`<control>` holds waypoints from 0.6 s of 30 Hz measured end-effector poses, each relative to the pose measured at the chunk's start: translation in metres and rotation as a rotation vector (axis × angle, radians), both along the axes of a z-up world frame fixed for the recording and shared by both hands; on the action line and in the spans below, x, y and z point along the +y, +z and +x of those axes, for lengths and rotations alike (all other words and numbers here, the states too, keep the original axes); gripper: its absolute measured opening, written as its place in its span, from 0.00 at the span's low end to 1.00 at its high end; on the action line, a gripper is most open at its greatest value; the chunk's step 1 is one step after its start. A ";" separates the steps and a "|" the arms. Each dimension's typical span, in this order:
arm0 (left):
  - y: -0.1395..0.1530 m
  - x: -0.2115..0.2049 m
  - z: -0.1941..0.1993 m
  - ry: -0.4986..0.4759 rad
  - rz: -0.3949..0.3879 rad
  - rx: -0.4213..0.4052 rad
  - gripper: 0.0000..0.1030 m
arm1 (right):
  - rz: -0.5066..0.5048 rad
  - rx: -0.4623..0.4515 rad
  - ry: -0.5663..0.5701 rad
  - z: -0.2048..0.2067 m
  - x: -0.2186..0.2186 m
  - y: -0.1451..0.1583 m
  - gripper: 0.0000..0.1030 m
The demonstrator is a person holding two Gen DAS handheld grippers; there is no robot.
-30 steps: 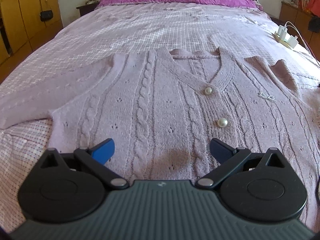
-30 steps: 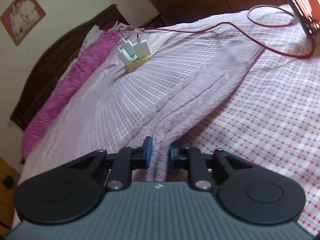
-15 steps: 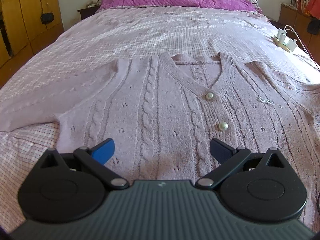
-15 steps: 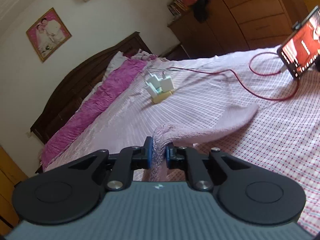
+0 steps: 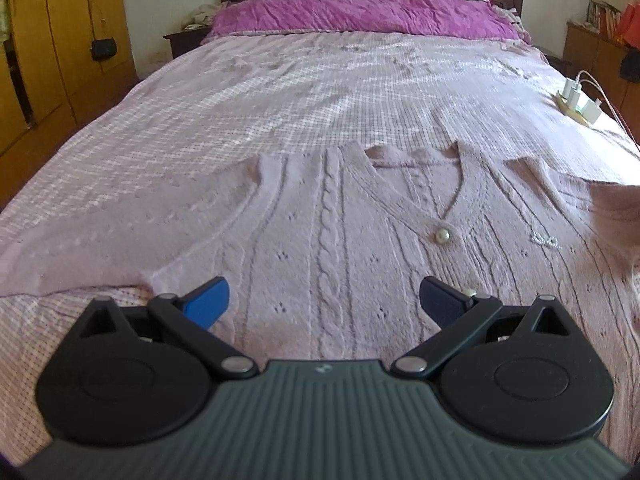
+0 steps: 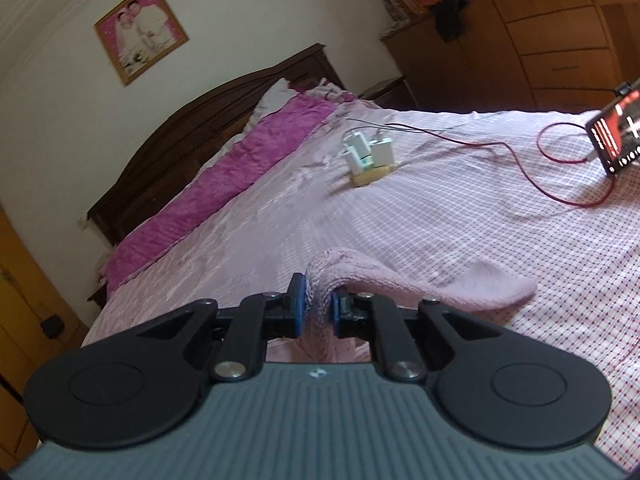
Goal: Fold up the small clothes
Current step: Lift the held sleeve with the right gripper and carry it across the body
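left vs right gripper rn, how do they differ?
The left gripper has its jaws spread wide with nothing between them; the right gripper is nearly closed, pinching a cardigan sleeve. The left hangs over the flat cardigan body; the right holds its sleeve lifted off the bedsheet. Both have blue pads.

Each gripper point(image 5: 324, 300) point(image 6: 316, 312): ribbed grey body, black round hubs, black linkage arms, silver pivot screws, blue pads.

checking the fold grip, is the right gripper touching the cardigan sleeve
Touching. The right wrist view shows the right gripper with both pads pressed on the sleeve.
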State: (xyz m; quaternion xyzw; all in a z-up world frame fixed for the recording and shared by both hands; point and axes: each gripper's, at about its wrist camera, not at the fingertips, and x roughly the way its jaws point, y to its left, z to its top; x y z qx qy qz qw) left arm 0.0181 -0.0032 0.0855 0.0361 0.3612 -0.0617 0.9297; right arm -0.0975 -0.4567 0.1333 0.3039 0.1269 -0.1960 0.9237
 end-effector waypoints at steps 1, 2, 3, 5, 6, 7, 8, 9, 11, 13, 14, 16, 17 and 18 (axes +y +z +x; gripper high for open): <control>0.001 0.002 0.001 0.005 -0.002 0.001 1.00 | -0.008 -0.001 0.009 0.000 0.004 0.003 0.14; 0.002 0.003 0.002 0.008 -0.005 0.002 1.00 | -0.017 -0.002 0.020 0.000 0.010 0.007 0.14; 0.003 0.005 0.003 0.010 -0.009 0.002 1.00 | -0.025 0.000 0.028 0.000 0.015 0.010 0.14; 0.004 0.008 0.004 0.015 -0.012 0.000 1.00 | -0.048 0.005 0.047 0.001 0.027 0.016 0.14; 0.005 0.010 0.004 0.017 -0.012 -0.001 1.00 | -0.059 0.007 0.055 0.001 0.033 0.019 0.14; 0.007 0.011 0.005 0.018 -0.010 -0.002 1.00 | -0.064 0.008 0.062 0.002 0.038 0.021 0.14; 0.008 0.012 0.006 0.019 -0.006 0.000 1.00 | -0.063 0.007 0.071 0.003 0.044 0.024 0.14; 0.008 0.013 0.007 0.021 -0.003 0.001 1.00 | -0.058 0.003 0.083 0.004 0.048 0.026 0.14; 0.010 0.016 0.008 0.024 0.002 0.002 1.00 | -0.060 0.000 0.106 0.007 0.058 0.031 0.14; 0.012 0.019 0.008 0.026 0.003 0.000 1.00 | -0.086 0.010 0.128 0.013 0.071 0.038 0.14; 0.013 0.020 0.008 0.027 0.004 -0.001 1.00 | -0.099 0.012 0.139 0.015 0.079 0.040 0.14; 0.014 0.022 0.008 0.031 0.006 -0.002 1.00 | -0.118 0.013 0.159 0.020 0.092 0.044 0.14; 0.015 0.024 0.008 0.034 0.005 -0.004 1.00 | -0.121 0.011 0.170 0.023 0.099 0.046 0.14; 0.015 0.026 0.008 0.037 0.004 -0.005 1.00 | -0.115 0.003 0.185 0.026 0.105 0.047 0.14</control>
